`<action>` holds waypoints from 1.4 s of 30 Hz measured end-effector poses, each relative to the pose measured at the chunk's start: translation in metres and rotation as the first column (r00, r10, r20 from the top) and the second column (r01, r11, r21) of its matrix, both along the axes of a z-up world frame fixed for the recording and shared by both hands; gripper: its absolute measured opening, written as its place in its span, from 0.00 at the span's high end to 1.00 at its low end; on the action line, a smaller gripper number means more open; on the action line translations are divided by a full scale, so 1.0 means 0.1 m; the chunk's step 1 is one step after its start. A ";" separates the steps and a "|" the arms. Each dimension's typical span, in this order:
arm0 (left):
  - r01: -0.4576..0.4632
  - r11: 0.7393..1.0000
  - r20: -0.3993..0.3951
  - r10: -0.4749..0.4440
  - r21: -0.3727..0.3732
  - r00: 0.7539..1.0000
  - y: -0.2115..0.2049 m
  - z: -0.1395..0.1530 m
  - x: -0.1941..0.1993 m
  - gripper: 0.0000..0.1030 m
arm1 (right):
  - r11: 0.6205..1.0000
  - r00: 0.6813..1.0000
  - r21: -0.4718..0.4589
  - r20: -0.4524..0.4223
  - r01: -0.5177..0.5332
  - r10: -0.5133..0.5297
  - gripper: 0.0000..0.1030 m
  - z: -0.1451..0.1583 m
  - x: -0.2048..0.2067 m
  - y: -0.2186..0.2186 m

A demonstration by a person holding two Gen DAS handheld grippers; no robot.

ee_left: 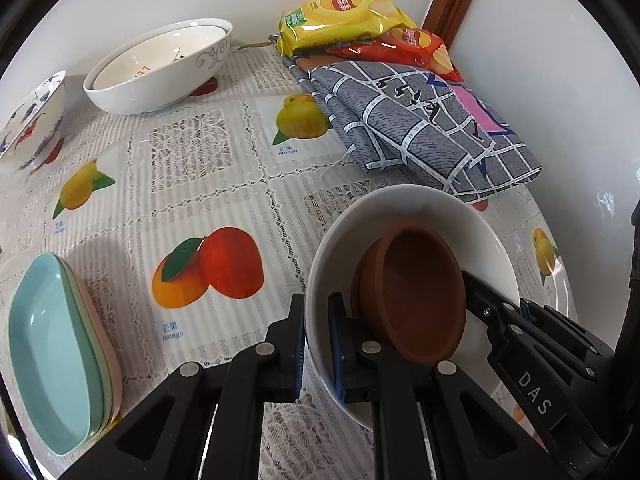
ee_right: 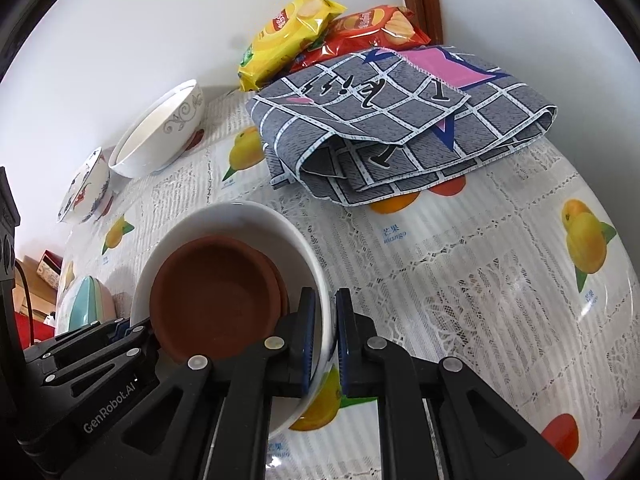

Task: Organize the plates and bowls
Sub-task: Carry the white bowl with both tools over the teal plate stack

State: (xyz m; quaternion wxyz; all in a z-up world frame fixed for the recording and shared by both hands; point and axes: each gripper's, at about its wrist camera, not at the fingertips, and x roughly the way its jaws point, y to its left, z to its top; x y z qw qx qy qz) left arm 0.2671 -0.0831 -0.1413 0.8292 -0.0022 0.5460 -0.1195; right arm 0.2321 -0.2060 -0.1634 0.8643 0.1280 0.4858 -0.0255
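Both clamped on the white bowl: left gripper and right gripper pinching opposite rims, terracotta saucers tilted inside, just over the mango tablecloth. Best kept level, moved together, gently.

The right gripper clamps the near rim of a white bowl holding stacked brown dishes, while the left gripper grips its opposite rim above a fruit-print tablecloth.
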 end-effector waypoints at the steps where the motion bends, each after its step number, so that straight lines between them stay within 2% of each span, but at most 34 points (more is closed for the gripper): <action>1: 0.000 1.000 0.002 0.000 -0.001 1.000 0.01 0.01 -0.01 0.89 | 1.000 1.000 0.001 0.001 0.000 0.000 0.90 0.01 -0.01 0.00; 26: -0.031 0.999 0.074 0.032 -0.017 0.997 0.34 0.47 -0.23 0.89 | 1.000 0.998 -0.008 0.066 -0.025 0.025 0.90 0.50 -0.17 0.34; 42: -0.089 0.996 0.097 0.090 -0.014 0.991 0.78 0.61 -0.28 0.89 | 0.997 0.993 -0.008 0.084 -0.083 0.084 0.90 0.60 -0.12 0.80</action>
